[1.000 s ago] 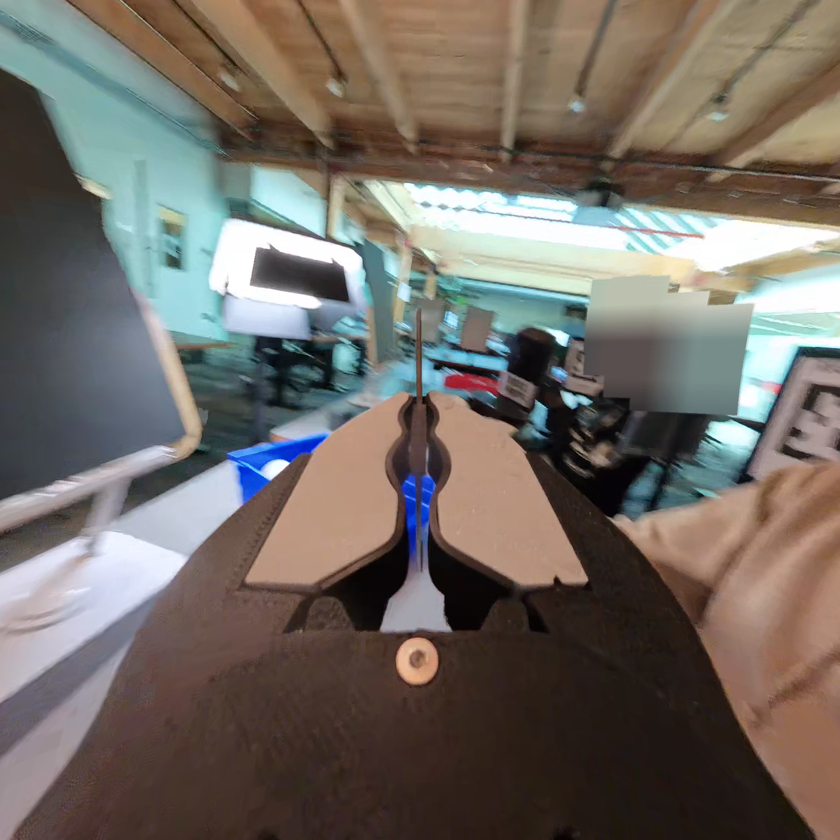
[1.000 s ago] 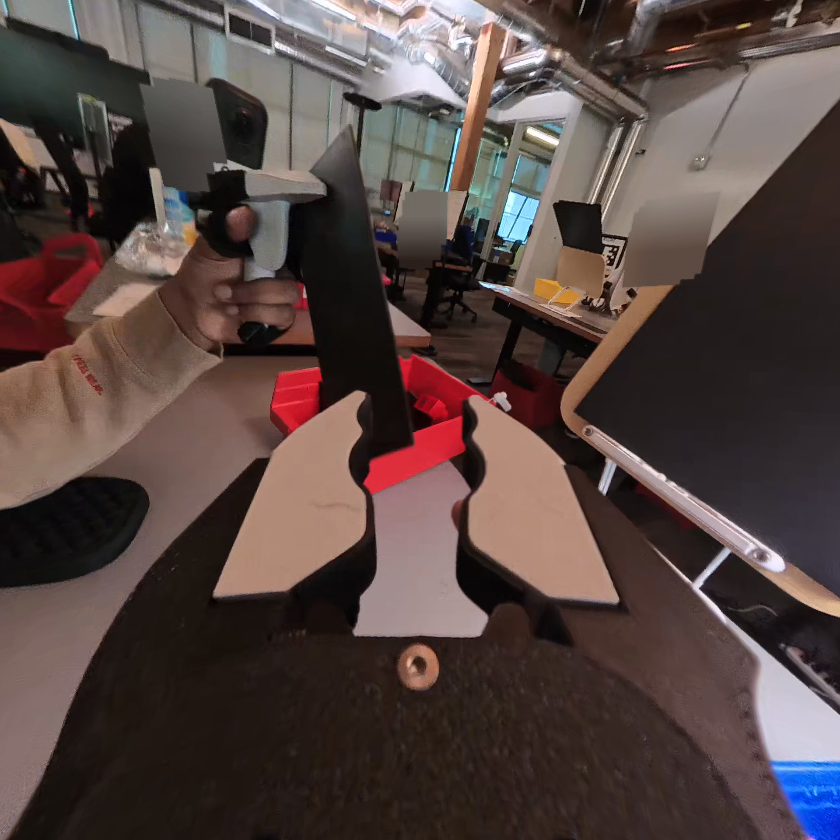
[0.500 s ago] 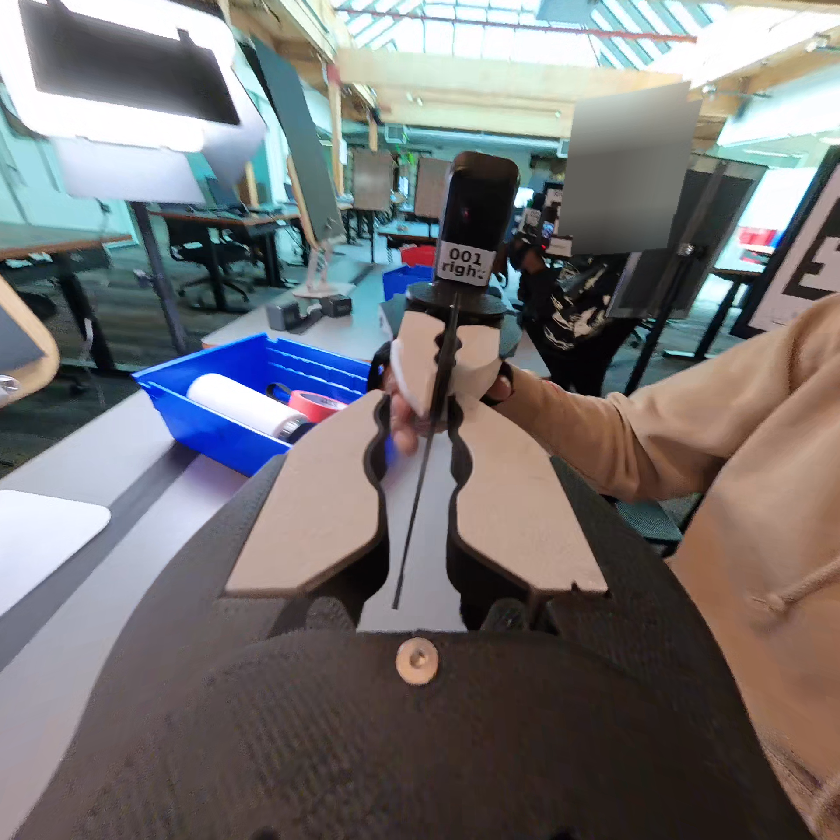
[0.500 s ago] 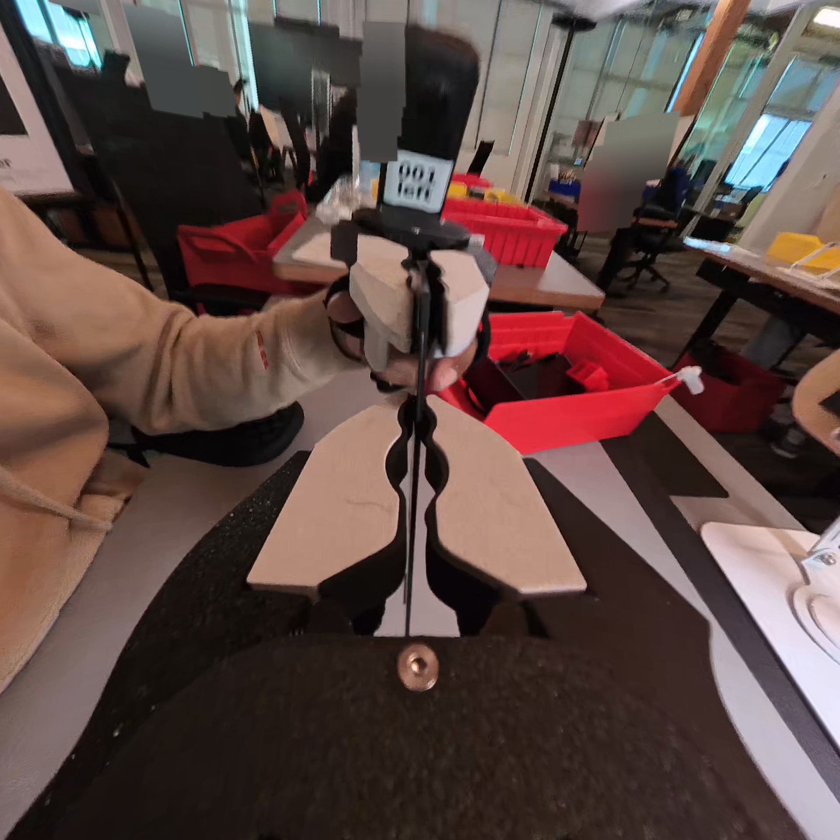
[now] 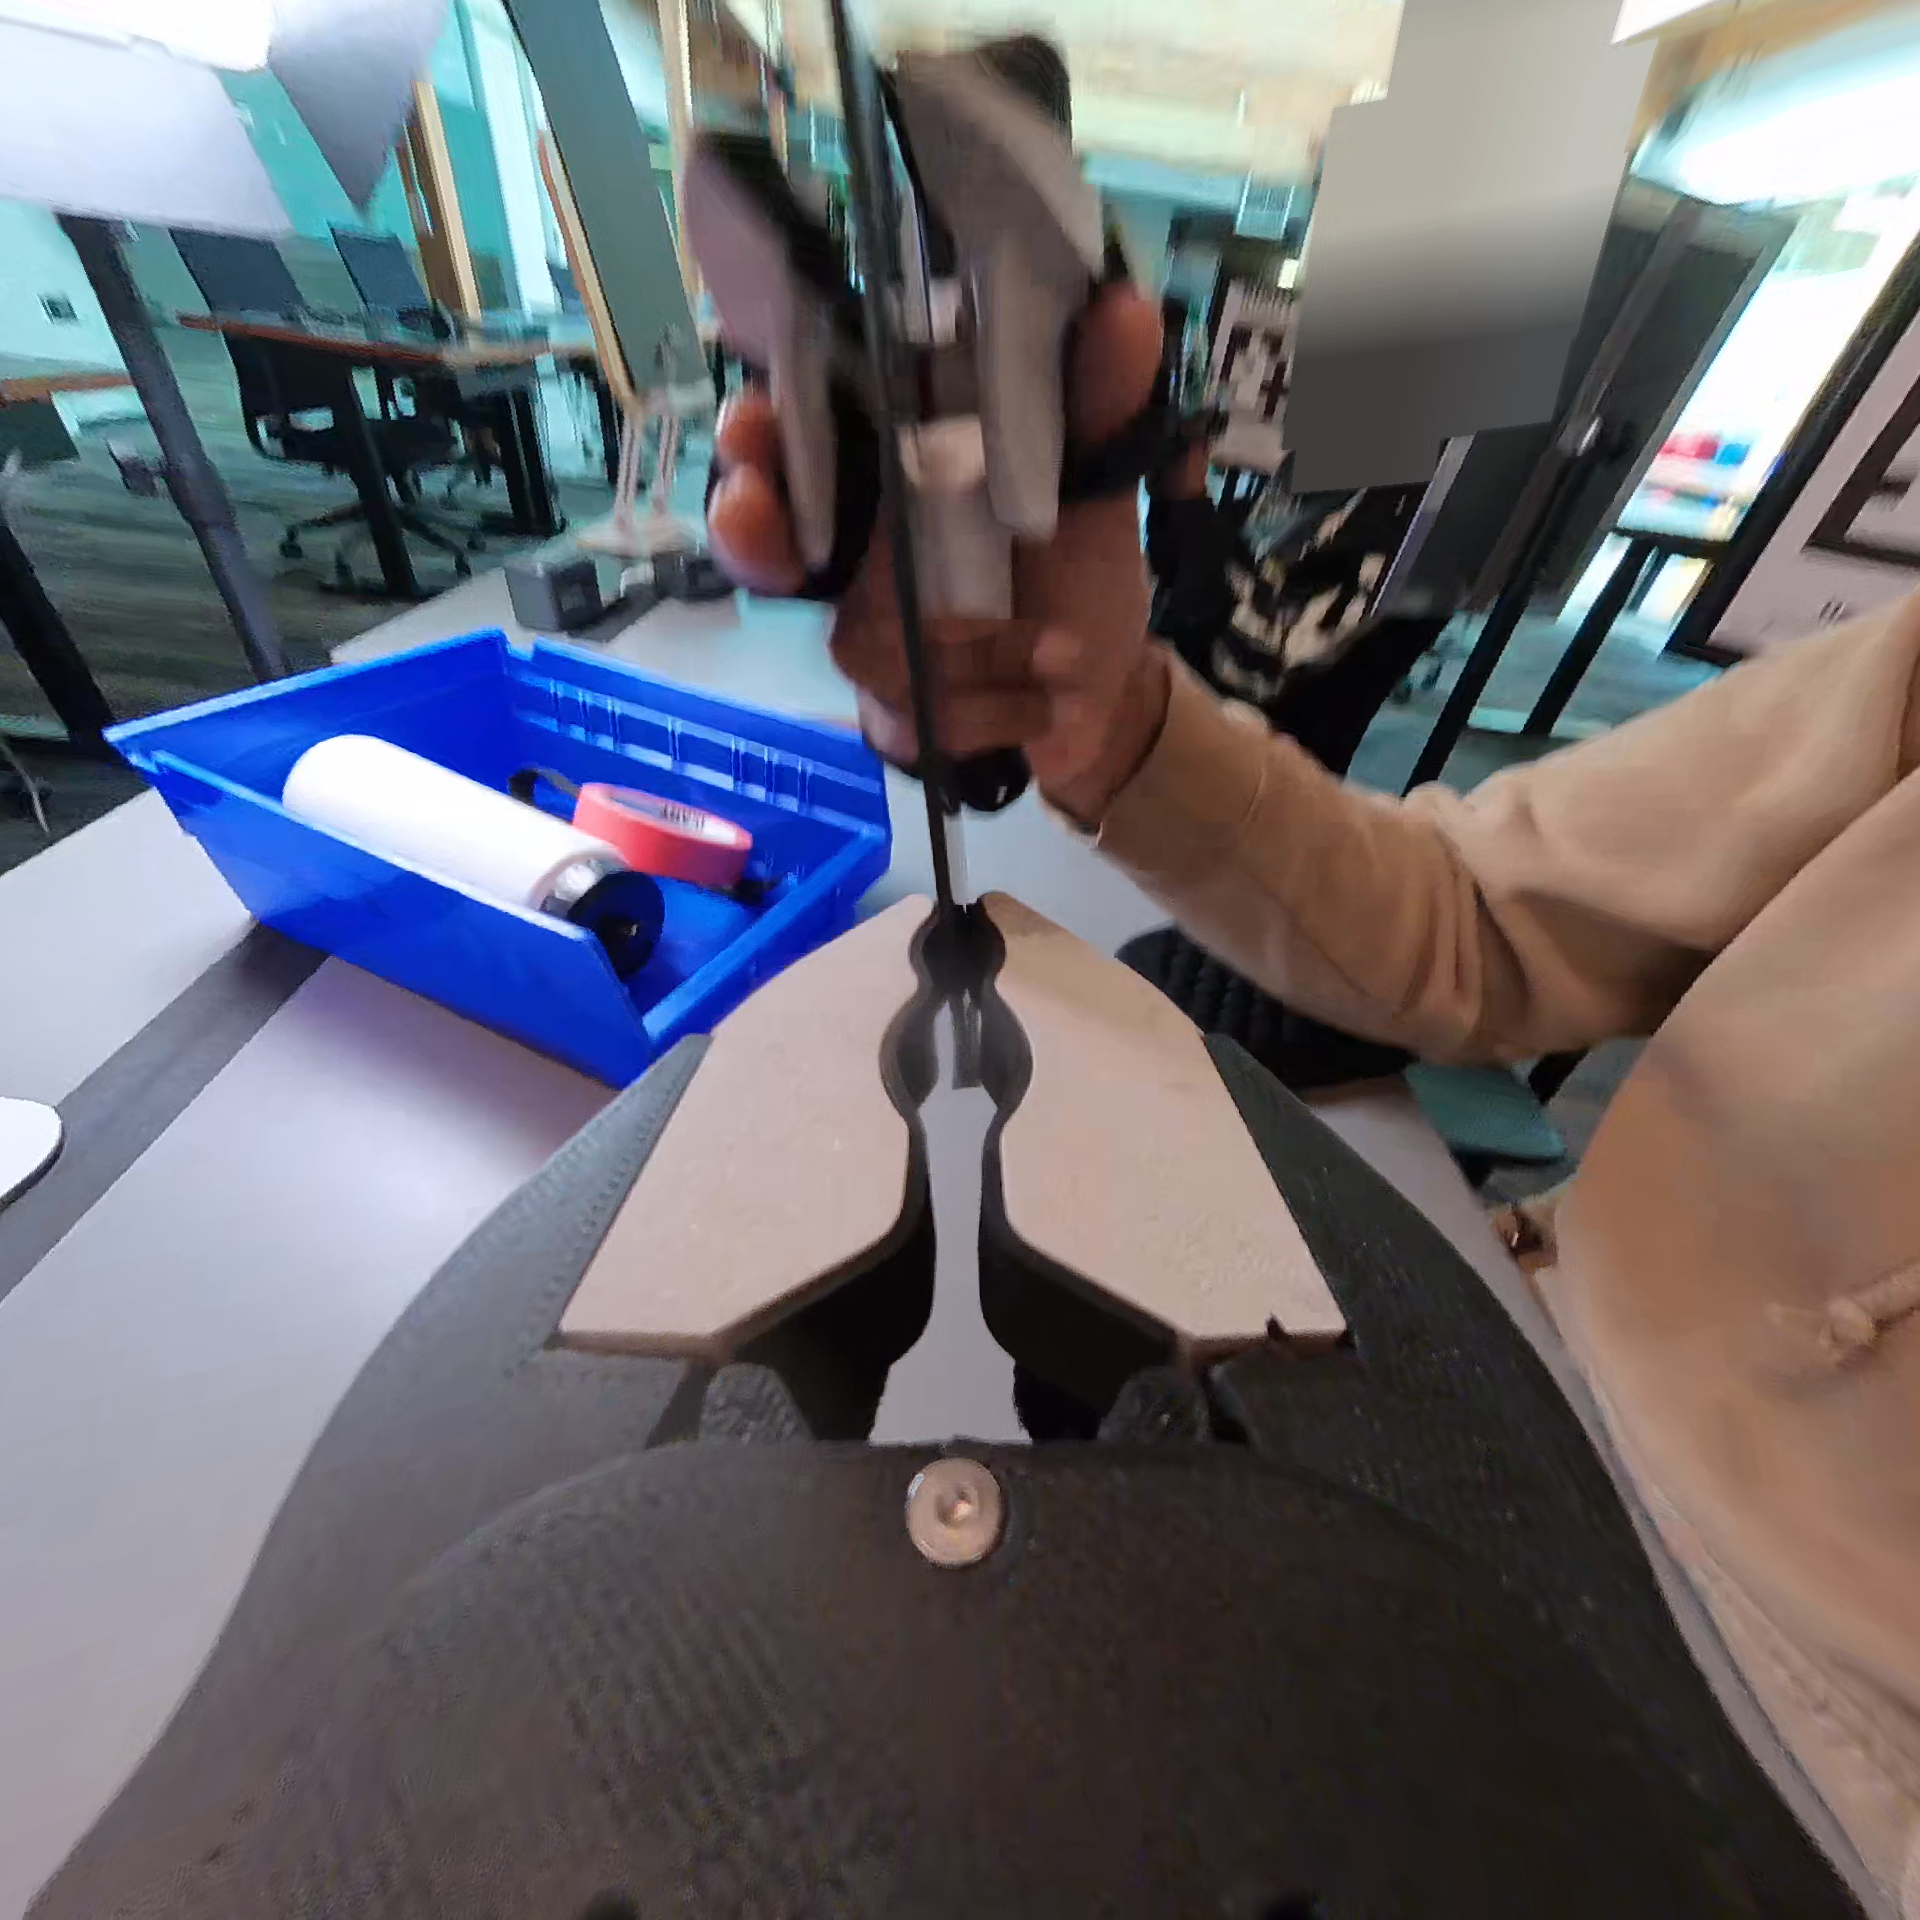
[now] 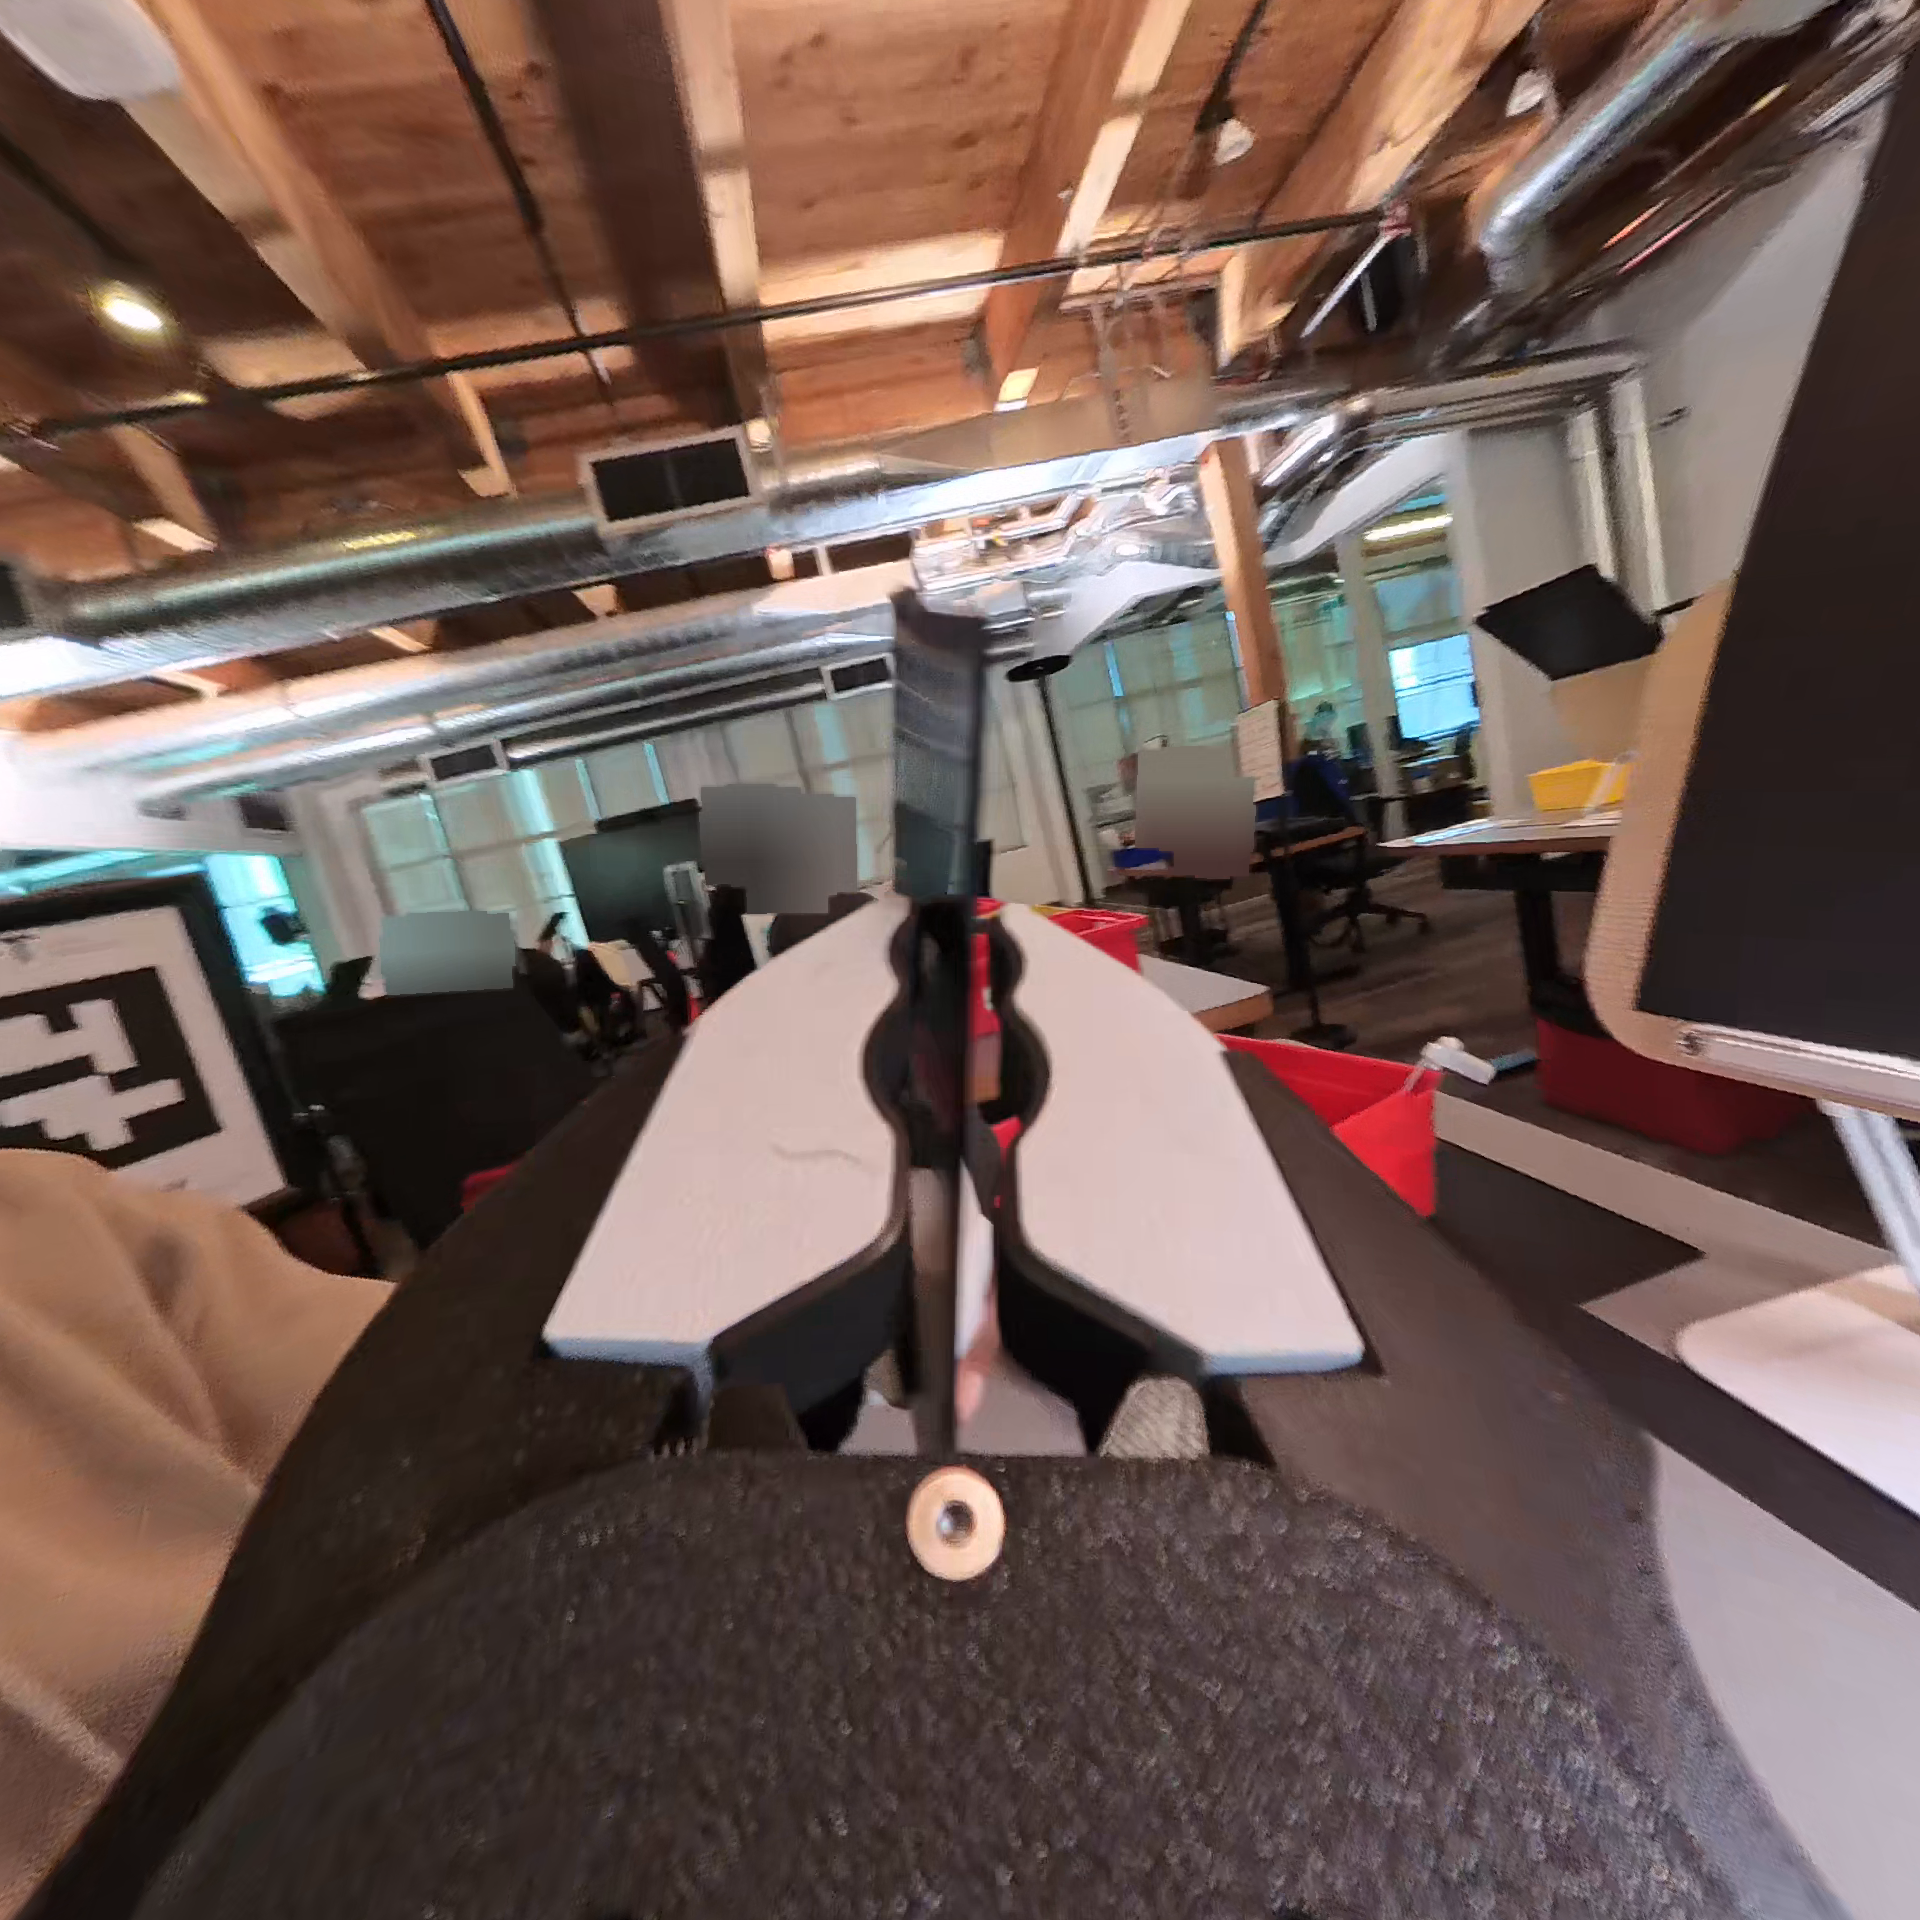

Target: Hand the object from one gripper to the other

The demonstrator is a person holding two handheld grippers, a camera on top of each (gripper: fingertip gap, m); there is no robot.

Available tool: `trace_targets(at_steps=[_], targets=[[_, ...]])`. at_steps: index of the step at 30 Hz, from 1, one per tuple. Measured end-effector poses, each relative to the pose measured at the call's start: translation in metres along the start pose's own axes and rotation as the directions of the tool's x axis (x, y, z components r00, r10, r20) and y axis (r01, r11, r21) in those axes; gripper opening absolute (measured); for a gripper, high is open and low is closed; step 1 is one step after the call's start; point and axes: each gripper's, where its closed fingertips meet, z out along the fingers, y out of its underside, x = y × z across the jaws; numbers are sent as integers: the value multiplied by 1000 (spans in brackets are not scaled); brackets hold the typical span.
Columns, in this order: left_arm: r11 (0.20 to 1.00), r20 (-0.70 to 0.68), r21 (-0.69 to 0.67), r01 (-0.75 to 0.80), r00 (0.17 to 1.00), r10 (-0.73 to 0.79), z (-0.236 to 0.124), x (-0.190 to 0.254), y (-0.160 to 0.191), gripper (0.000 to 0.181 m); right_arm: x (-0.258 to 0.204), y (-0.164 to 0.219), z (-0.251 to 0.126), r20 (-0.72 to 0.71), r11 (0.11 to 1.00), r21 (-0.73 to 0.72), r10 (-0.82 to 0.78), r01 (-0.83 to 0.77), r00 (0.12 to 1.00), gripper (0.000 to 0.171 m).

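Grey tabletop (image 5: 260,1195) with a dark strip (image 5: 187,1049) running across it, far-left to near. Blue bin (image 5: 499,935) sits on it, far left, just beyond the strip. White pad (image 5: 21,1143) at the left edge. Black textured pad (image 5: 1247,1008) on the right, partly under a sleeve. Right wrist view: same grey tabletop (image 6: 1766,1621), red bin (image 6: 1340,1101) far, white pad (image 6: 1808,1382) right, dark strip (image 6: 1538,1236) between them.

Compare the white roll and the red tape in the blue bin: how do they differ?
The white roll is a long cylinder lying on its side; the red tape is a short ring. The white roll is clearly bigger than the red tape. Both lie in the blue bin.
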Motion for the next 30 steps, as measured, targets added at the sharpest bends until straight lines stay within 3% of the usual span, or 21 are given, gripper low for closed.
trace_targets(at_steps=[2,4,8,11,14,17,20,25,28,30], targets=[[992,-5,117,44,999,-44,-9,-3,-17,2,8,13,2,-35,997,-57,-47,45,998,38],[968,-22,236,82,997,-79,-22,-5,-36,2,8,34,6,8,991,-130,-23,24,1000,43],[951,-32,293,100,995,-94,-37,-3,-51,2,-11,71,25,111,979,-204,38,-15,993,37],[955,-41,281,100,995,-92,-38,2,-53,2,-23,80,34,119,973,-210,-77,101,990,2],[943,-39,324,73,997,-64,-40,9,-63,3,-32,74,36,125,972,-204,-89,114,988,1],[923,-36,381,46,999,-35,-41,17,-70,16,-44,58,37,140,991,-91,-87,100,986,2],[900,-43,433,52,998,-37,-40,22,-78,4,-49,46,37,152,999,12,-54,52,987,1],[908,-22,416,40,999,-34,-54,19,-85,4,-45,59,38,157,995,-80,-45,59,987,2],[909,-25,414,58,998,-53,-67,16,-89,4,-41,45,29,150,996,-43,-69,77,986,11],[896,-26,438,76,997,-72,-68,13,-91,4,-39,47,28,147,994,-73,-66,78,987,2]])
